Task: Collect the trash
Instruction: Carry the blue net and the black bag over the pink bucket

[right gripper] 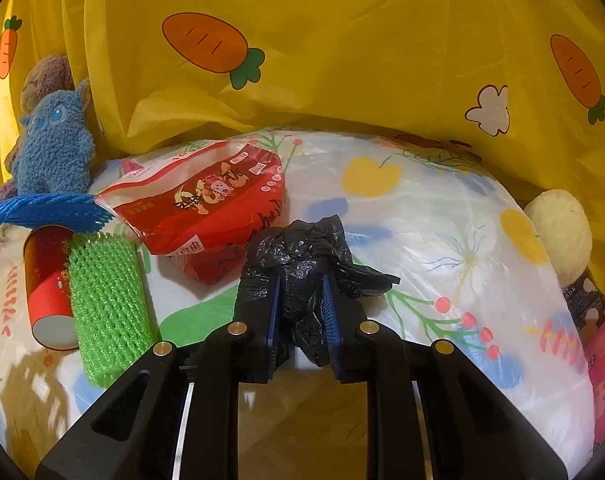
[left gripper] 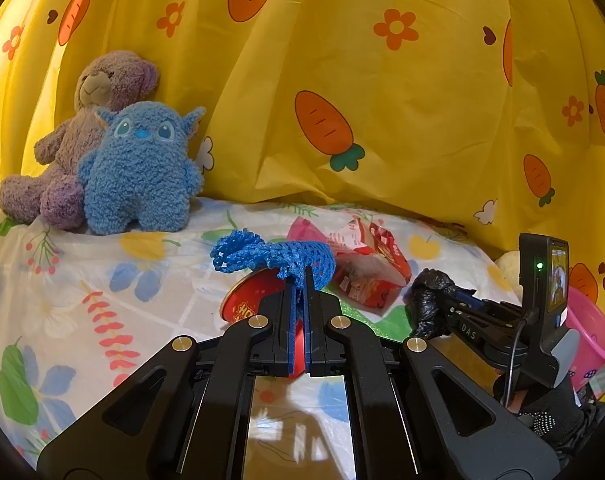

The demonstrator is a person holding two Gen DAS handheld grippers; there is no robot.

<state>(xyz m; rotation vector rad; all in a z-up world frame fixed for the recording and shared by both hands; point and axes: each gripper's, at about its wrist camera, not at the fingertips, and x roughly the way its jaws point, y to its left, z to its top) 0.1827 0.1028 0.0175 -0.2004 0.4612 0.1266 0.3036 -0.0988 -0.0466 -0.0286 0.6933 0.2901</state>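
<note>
My left gripper (left gripper: 301, 276) is shut on a blue foam net sleeve (left gripper: 262, 258), held just above a red paper cup (left gripper: 248, 300) lying on the flowered bed sheet (left gripper: 82, 280). The sleeve also shows at the left edge of the right wrist view (right gripper: 42, 208). My right gripper (right gripper: 301, 280) is shut on a crumpled black plastic bag (right gripper: 302, 248); it shows at the right of the left wrist view (left gripper: 426, 300). A red and white snack wrapper (right gripper: 198, 200) lies behind the bag. A green foam net sleeve (right gripper: 106, 308) lies beside the red cup (right gripper: 46, 284).
A purple teddy bear (left gripper: 70, 144) and a blue plush monster (left gripper: 142, 168) sit at the back left against the yellow carrot curtain (left gripper: 382, 100). A pink bucket (left gripper: 590, 328) stands at the right. A cream plush ball (right gripper: 558, 236) and a dark packet (right gripper: 588, 300) lie at the right bed edge.
</note>
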